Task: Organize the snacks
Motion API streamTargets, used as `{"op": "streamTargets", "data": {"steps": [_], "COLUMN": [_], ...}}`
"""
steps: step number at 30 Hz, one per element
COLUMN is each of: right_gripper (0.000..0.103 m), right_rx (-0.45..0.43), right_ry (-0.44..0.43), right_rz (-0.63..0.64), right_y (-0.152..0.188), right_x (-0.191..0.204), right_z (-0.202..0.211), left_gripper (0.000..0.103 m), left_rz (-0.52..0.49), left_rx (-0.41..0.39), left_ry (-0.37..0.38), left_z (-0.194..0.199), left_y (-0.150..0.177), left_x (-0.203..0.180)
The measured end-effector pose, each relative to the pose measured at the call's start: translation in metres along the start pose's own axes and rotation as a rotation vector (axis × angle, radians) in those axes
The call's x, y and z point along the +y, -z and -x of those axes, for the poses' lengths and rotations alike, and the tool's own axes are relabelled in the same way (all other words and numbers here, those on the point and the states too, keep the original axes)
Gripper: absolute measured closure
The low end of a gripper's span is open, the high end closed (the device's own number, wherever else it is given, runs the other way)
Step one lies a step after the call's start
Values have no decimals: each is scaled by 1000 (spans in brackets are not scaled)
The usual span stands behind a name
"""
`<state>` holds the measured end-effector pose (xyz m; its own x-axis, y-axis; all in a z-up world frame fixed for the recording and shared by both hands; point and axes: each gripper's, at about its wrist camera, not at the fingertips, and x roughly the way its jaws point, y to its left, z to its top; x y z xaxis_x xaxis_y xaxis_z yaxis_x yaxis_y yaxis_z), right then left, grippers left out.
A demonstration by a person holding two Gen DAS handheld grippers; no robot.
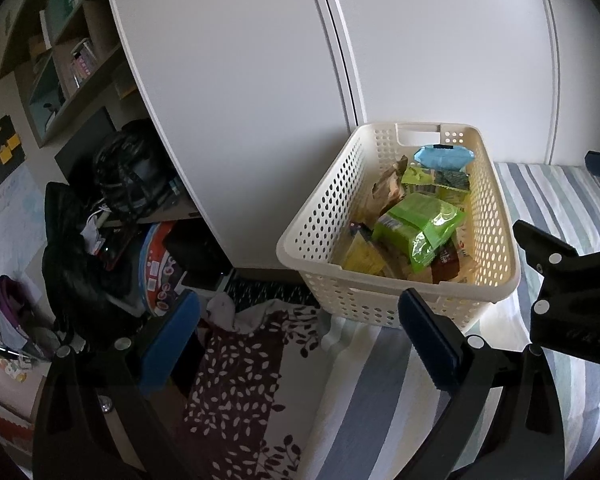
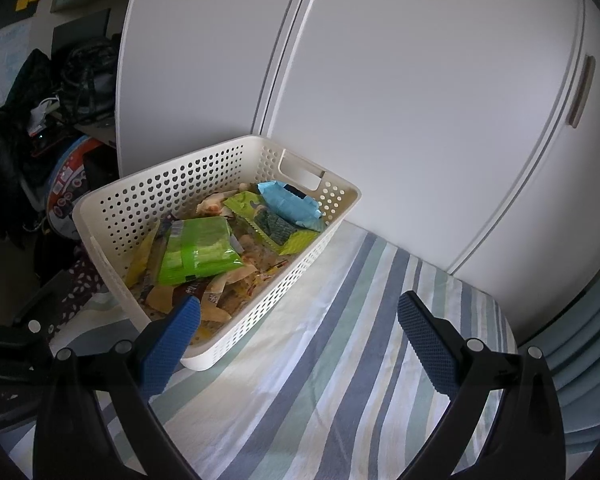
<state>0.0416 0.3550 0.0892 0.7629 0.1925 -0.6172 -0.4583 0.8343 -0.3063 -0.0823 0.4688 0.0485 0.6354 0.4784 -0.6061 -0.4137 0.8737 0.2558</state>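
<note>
The basket [image 2: 148, 204] is cream, its walls dotted with round holes. Inside it, a bright green bag [image 2: 198, 250] lies in the middle; toward the basket's handle end sit a pale blue pack [image 2: 288, 204] and a lime packet [image 2: 260, 220] with a dark green patch. Yellow and brown wrappers show beneath. Under the basket, the bed sheet [image 2: 340, 340] is striped in white, grey-blue and soft green. Left of the basket, a cloth [image 1: 236, 380] is maroon with white leaves. Behind the basket, the wardrobe [image 2: 400, 80] is white. Both tongs have blue pads [image 2: 168, 344] on black frames.
</note>
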Motion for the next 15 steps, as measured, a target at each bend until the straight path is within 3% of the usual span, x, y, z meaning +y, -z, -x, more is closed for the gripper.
{"op": "streamTargets", "data": {"steps": [15], "right_gripper": [5], "right_rx": [-42], "right_ry": [-5], "right_rz": [-2], "right_y": [1], "right_x": [-2], "right_z": [5], "left_gripper": [3], "left_rz": [-14], "left_rx": [-3], "left_ry": [-3], "left_z": [1], "left_y": [-2], "left_x": [-3]}}
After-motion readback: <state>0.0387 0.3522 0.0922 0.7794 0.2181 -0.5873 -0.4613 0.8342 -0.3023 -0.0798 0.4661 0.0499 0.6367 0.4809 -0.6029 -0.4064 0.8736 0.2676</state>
